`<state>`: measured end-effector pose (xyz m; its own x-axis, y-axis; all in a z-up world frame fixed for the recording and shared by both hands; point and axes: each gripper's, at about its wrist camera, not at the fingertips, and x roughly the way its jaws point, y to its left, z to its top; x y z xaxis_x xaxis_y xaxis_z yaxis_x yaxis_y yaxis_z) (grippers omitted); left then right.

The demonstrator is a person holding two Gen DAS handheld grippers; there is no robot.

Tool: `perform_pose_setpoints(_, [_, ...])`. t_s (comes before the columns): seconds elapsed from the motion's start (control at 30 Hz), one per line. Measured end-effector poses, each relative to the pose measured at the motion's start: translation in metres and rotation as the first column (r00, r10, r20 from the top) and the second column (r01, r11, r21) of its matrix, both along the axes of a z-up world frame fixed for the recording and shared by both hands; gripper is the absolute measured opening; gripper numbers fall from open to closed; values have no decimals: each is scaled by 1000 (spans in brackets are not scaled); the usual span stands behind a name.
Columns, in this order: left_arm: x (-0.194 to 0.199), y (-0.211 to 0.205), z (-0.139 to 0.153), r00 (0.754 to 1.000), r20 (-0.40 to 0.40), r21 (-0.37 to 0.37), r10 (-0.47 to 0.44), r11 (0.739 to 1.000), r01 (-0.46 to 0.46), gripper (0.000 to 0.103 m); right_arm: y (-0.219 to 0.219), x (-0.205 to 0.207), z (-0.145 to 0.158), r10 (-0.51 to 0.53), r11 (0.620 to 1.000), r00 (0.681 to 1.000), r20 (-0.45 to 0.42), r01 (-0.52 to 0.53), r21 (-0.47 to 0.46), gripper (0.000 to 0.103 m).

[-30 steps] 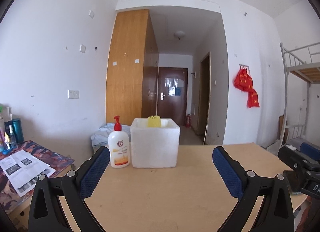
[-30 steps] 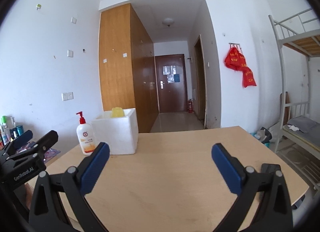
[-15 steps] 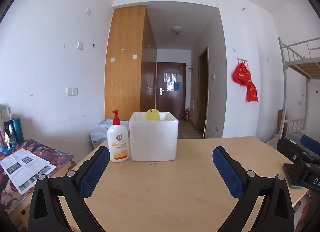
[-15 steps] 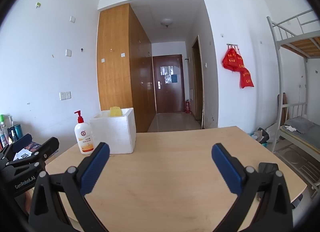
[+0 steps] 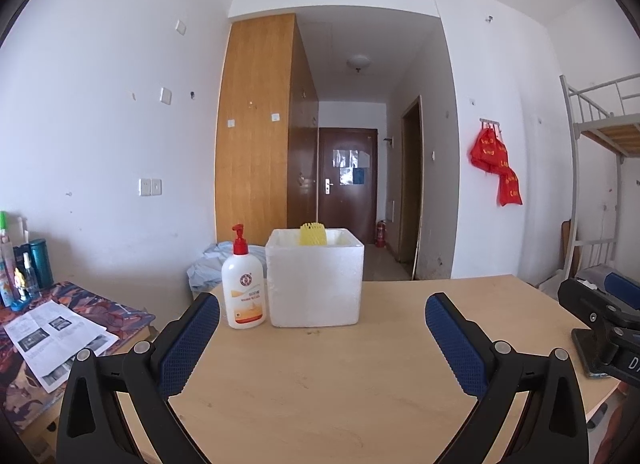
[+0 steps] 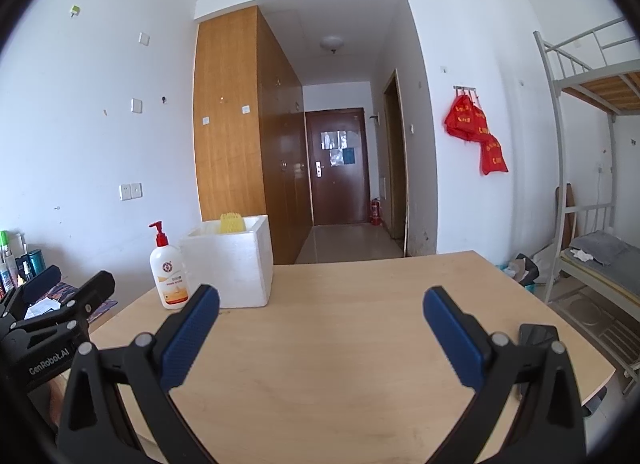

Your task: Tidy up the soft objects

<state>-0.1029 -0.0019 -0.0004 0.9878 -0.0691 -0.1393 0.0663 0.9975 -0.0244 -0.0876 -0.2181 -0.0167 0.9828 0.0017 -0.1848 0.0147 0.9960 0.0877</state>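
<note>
The left gripper (image 5: 322, 336) stands wide open and empty above the bare desk (image 5: 340, 376), and the right gripper (image 6: 320, 328) is likewise spread wide with nothing between its blue pads. Over the last second both wrist views have tilted up a little, so the items sit lower in frame; neither gripper has closed in on anything, which suggests no grasp is under way. At the desk's far left edge sits a white foam box (image 5: 315, 278), with a pump bottle (image 5: 243, 286) just beside it. The task's soft thing, a yellow foam net (image 5: 313, 234), already pokes above the box rim, ribbed and mesh-like.
</note>
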Motion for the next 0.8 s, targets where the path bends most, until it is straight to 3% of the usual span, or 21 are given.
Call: perform_pose_setpoints(0.8, [-1,1,1,1000,4,10,1,1000,-1,103,-3,-2,2,1,1000,1000,-2,-1,-6,103])
